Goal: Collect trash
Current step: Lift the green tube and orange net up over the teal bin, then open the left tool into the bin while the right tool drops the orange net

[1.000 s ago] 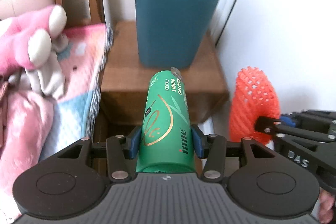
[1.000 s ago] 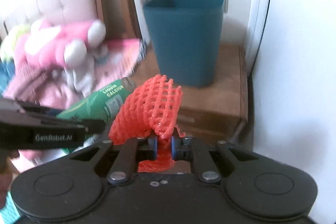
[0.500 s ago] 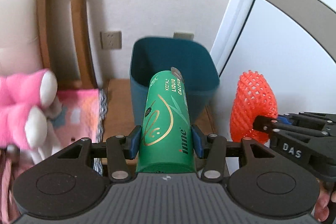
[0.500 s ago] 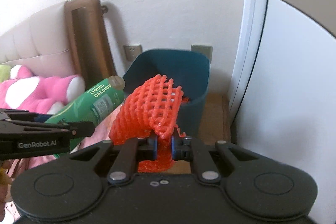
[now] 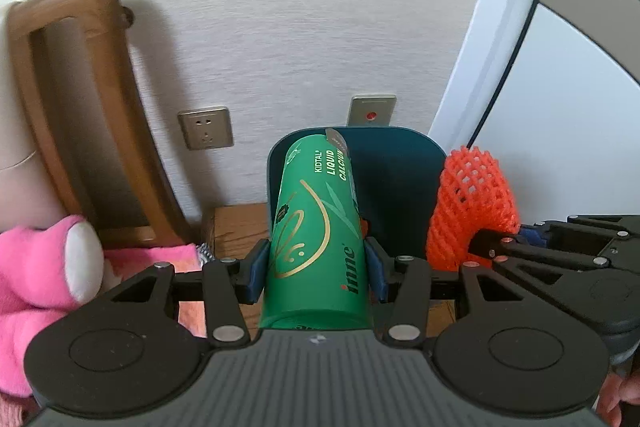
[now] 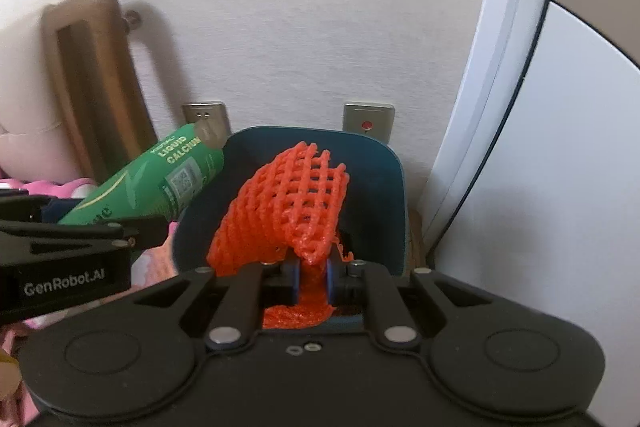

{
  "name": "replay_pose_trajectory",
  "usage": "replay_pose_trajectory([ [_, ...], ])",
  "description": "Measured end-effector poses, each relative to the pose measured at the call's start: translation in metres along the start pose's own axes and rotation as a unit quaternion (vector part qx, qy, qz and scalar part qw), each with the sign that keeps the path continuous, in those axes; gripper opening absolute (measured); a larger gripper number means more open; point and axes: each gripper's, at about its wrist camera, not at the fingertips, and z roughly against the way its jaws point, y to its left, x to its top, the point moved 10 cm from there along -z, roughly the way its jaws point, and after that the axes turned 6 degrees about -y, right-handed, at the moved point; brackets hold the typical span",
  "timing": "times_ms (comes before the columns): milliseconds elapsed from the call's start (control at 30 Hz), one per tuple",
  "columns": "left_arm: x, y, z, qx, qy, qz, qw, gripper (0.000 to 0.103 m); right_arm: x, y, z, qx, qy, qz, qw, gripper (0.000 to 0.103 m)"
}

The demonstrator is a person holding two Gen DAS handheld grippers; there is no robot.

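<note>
My left gripper (image 5: 316, 267) is shut on a green cylindrical calcium container (image 5: 316, 231), its blue pads pressing both sides. The container's far end pokes over the open mouth of a dark teal waste bin (image 5: 400, 179). My right gripper (image 6: 312, 279) is shut on an orange foam fruit net (image 6: 292, 199), which stands up over the same bin (image 6: 384, 187). In the right wrist view the green container (image 6: 160, 183) and the left gripper (image 6: 120, 231) sit at the left, just outside the bin's rim. In the left wrist view the net (image 5: 468, 207) and the right gripper (image 5: 496, 243) are at the right.
The bin stands on a wooden nightstand (image 5: 236, 227) against a white wall with two outlets (image 5: 206, 127). A wooden headboard post (image 5: 80, 99) and a pink plush toy (image 5: 44, 287) on pink bedding lie left. A white door (image 6: 540, 147) rises at the right.
Both grippers have moved toward the bin and risen, so its open mouth now shows from above, right under the held items. Neither grip has changed.
</note>
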Motion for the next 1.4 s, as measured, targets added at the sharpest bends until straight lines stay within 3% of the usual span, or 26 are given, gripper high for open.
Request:
replay_pose_trajectory([
  [300, -0.014, -0.003, -0.068, 0.005, 0.052, -0.016, 0.9985, 0.048, -0.014, -0.005, -0.057, -0.019, 0.044, 0.008, 0.999, 0.01],
  [533, -0.03, -0.005, -0.098, 0.007, 0.079, -0.027, 0.9965, 0.048, -0.029, -0.004, -0.079, -0.02, 0.068, 0.006, 0.997, 0.012],
  [667, -0.036, -0.004, -0.112, 0.013, 0.093, -0.035, 0.995, 0.048, -0.034, -0.004, -0.089, -0.022, 0.078, 0.012, 0.997, 0.018],
  [900, -0.038, -0.015, -0.117, 0.005, 0.092, -0.06, 0.9939, 0.048, -0.038, -0.008, -0.1, -0.017, 0.085, 0.017, 0.996, 0.023],
  [1033, -0.037, -0.019, -0.113, -0.004, 0.081, -0.054, 0.9952, 0.066, -0.038, -0.009, -0.097, -0.005, 0.078, 0.017, 0.997, 0.032],
  [1167, -0.03, -0.023, -0.103, -0.006, 0.065, -0.056, 0.9963, 0.067, -0.031, -0.009, -0.093, 0.0, 0.069, 0.021, 0.997, 0.035],
  [1267, -0.027, -0.023, -0.095, -0.008, 0.061, -0.049, 0.9969, 0.067, -0.026, -0.007, -0.081, 0.013, 0.055, 0.026, 0.998, 0.048],
  [1400, -0.023, -0.025, -0.079, -0.005, 0.051, -0.049, 0.9975, 0.069, -0.019, -0.004, -0.06, 0.026, 0.04, 0.031, 0.998, 0.052],
])
